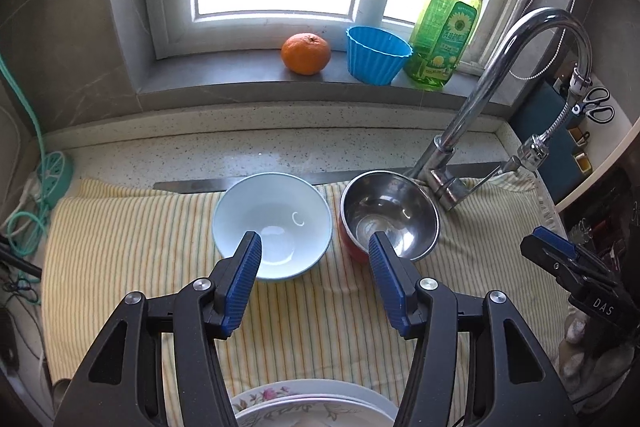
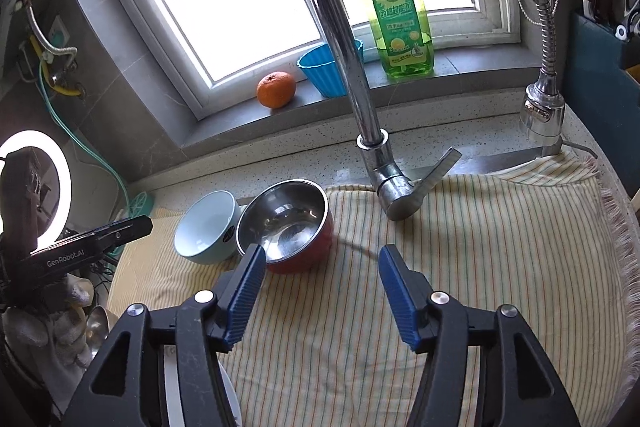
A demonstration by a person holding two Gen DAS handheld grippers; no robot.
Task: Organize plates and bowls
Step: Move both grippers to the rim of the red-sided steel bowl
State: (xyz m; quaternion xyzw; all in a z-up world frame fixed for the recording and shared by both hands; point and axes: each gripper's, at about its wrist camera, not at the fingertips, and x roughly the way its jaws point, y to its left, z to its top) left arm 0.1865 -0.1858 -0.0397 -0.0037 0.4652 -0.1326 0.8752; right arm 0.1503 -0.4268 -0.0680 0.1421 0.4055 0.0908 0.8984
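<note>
A pale blue bowl (image 1: pixel 272 225) and a steel bowl with a red outside (image 1: pixel 390 215) stand side by side on a striped cloth (image 1: pixel 132 251). My left gripper (image 1: pixel 314 245) is open and empty, just in front of both bowls. A floral plate (image 1: pixel 280 401) lies below it at the near edge. In the right wrist view the blue bowl (image 2: pixel 208 227) and steel bowl (image 2: pixel 286 221) sit left of centre. My right gripper (image 2: pixel 322 257) is open and empty, its left finger beside the steel bowl. The right gripper also shows in the left wrist view (image 1: pixel 560 259).
A tall chrome faucet (image 2: pixel 352 75) rises behind the cloth with a pull-out sprayer (image 2: pixel 542 107) at right. An orange (image 1: pixel 306 53), blue ribbed cup (image 1: pixel 376 55) and green soap bottle (image 1: pixel 446 27) stand on the windowsill. Cables and a ring light (image 2: pixel 36 187) lie left.
</note>
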